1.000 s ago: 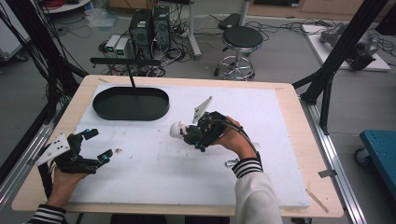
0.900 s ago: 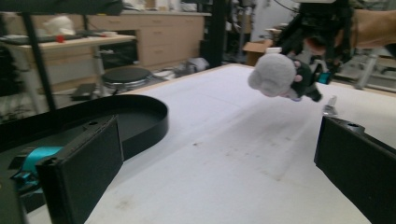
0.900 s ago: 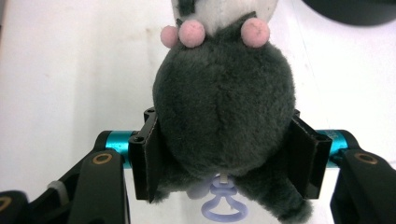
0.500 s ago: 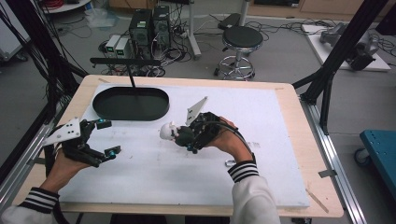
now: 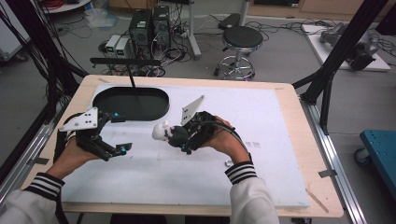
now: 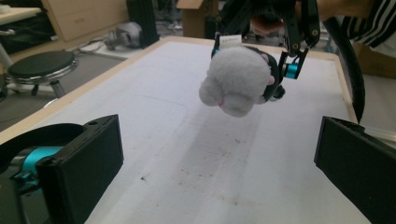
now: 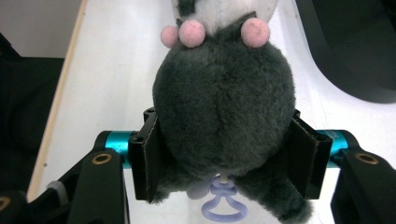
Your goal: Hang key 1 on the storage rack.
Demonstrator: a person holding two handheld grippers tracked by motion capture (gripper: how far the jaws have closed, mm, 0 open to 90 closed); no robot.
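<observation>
A plush toy (image 5: 167,132) is being held clear above the white worktop (image 5: 280,140) by the right gripper (image 5: 180,140), its jaws pressed on the dark body. The left gripper (image 5: 122,133), jaws wide and empty, is being pointed at the toy's pale head, near it; the black tray (image 5: 130,103) lies beyond.

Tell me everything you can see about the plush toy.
The plush toy is small and fluffy, with a dark grey body, a whitish head and round pink spots. A pale plastic hook sits at its lower end. The right gripper is shut on its body, both pads pressing the fur, and holds it in the air above the white mat.
</observation>
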